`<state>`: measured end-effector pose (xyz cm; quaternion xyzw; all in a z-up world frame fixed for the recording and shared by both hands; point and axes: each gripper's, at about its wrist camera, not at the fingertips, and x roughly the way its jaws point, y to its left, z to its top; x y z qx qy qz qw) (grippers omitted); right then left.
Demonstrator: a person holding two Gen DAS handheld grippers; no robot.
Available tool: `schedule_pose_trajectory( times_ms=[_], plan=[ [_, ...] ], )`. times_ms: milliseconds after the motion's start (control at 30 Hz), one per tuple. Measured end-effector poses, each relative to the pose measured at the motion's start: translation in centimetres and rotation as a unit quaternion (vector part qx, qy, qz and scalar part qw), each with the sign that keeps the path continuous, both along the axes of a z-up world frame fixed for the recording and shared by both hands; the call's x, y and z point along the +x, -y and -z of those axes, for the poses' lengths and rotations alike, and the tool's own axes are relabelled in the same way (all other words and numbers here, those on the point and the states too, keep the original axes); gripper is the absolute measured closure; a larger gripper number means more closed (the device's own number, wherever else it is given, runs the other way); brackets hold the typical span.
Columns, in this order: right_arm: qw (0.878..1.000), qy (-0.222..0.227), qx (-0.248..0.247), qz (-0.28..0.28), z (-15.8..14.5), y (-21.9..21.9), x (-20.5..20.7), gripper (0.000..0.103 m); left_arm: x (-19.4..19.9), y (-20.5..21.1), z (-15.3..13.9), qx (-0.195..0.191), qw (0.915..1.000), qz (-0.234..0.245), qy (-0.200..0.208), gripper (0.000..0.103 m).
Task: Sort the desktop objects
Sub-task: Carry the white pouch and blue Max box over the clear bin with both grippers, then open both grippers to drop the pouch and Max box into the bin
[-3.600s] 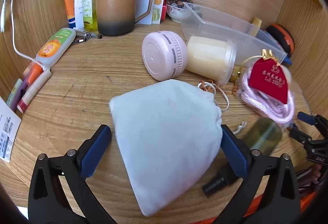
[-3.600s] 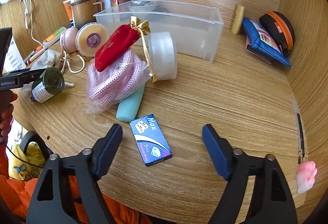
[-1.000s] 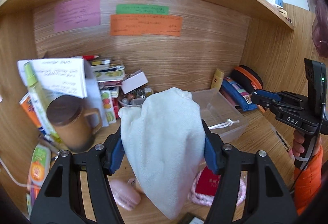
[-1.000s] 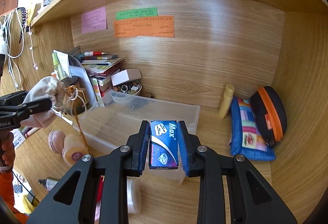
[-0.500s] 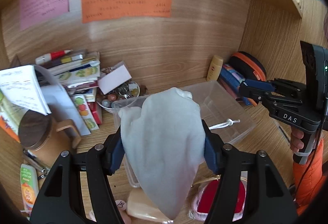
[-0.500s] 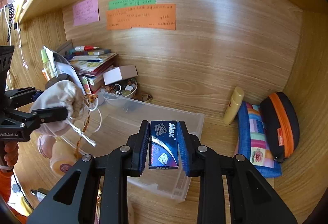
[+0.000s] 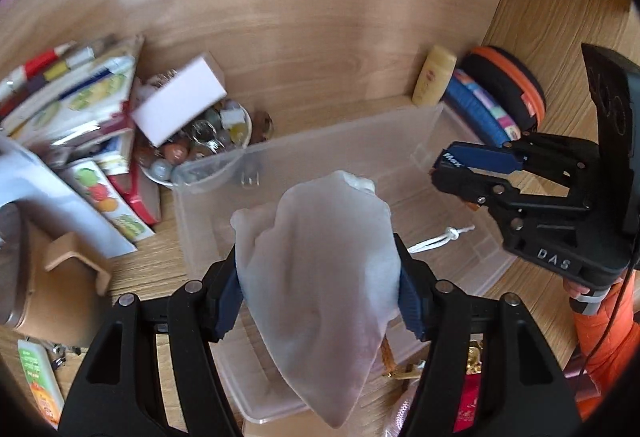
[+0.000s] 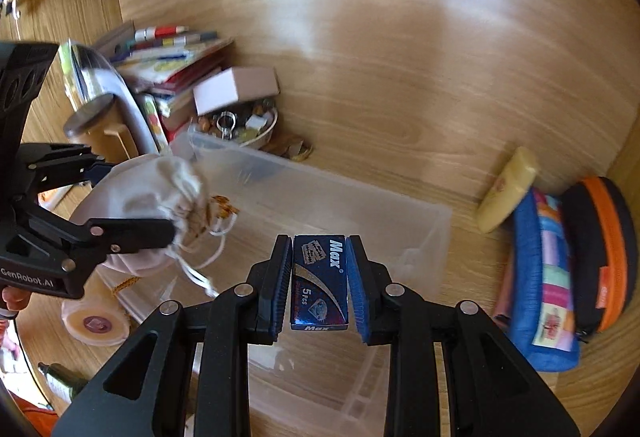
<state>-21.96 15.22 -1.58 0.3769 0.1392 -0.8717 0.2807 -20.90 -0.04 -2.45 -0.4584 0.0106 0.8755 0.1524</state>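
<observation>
One white drawstring pouch [image 7: 320, 269] is clamped between the jaws of my left gripper [image 7: 320, 301], its gathered mouth pointing far and its long axis running near to far, above the one clear plastic bin [image 7: 208, 173]. My right gripper [image 8: 320, 281] is clamped on one blue blade box [image 8: 319, 283], long axis near to far, over the same bin. Far left stand a bowl of small things [image 7: 192, 145] and a brown mug [image 8: 98, 125]; far right, one yellow tube [image 8: 508, 193] and two cases [image 8: 560, 277].

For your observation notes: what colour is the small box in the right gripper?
Dark blue box with white lettering, clearest in the right wrist view.
</observation>
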Motion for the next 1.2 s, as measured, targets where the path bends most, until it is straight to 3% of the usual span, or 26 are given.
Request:
schedule_pose_trajectory(
  times_ms=[367,600,1100,1200],
  plan=[
    [0.996,0.032,0.077,-0.018,2.7,2.2,-1.5,0.078,-2.9,-1.7,3.1,-0.03,0.997,0.034,0.063,0.038],
    [0.991,0.05,0.118,-0.027,4.0,3.0,-2.1,0.078,-3.1,-2.8,3.5,-0.059,0.9952,0.046,0.063,0.037],
    [0.988,0.072,0.138,-0.022,4.7,2.7,-2.5,0.078,-2.8,-2.4,3.3,-0.069,0.9944,0.047,0.064,0.027],
    [0.989,0.075,0.128,-0.019,4.2,2.2,-2.4,0.07,-2.5,-2.1,2.8,-0.067,0.9948,0.045,0.062,0.026]
  ],
)
